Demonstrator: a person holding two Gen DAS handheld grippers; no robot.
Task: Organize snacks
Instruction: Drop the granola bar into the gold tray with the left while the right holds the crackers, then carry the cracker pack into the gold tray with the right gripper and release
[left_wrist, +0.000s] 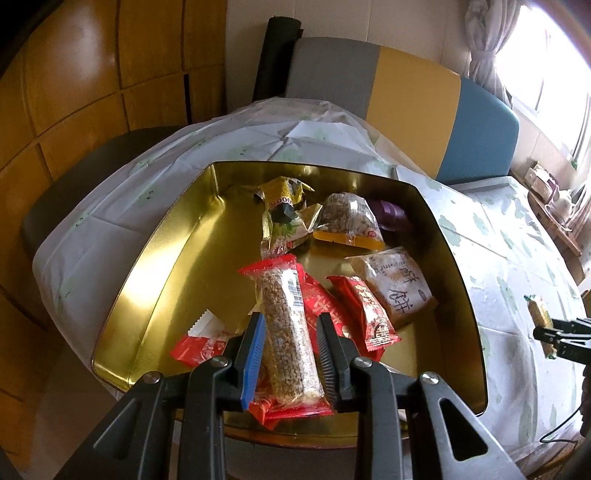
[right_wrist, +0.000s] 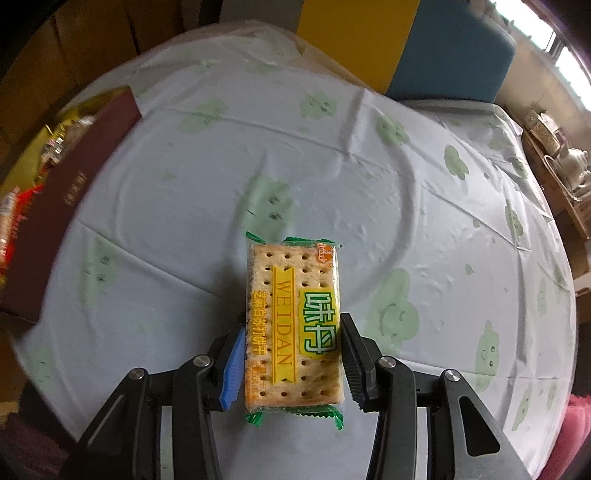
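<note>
Two tools | left tool (left_wrist: 290, 345) pinches grain bar (left_wrist: 291, 328) over tin (left_wrist: 155, 266) | right tool (right_wrist: 291, 354) apparently grips cracker pack (right_wrist: 293, 325)

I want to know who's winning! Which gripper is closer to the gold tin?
Left. The left gripper hangs right over the gold tin, holding a grain bar. The right gripper is off to the side over the tablecloth, clamped on a cracker packet.

A home dining room — clothed round table (right_wrist: 332, 166), colourful chairs (left_wrist: 413, 107), curtained window (left_wrist: 487, 48).
</note>
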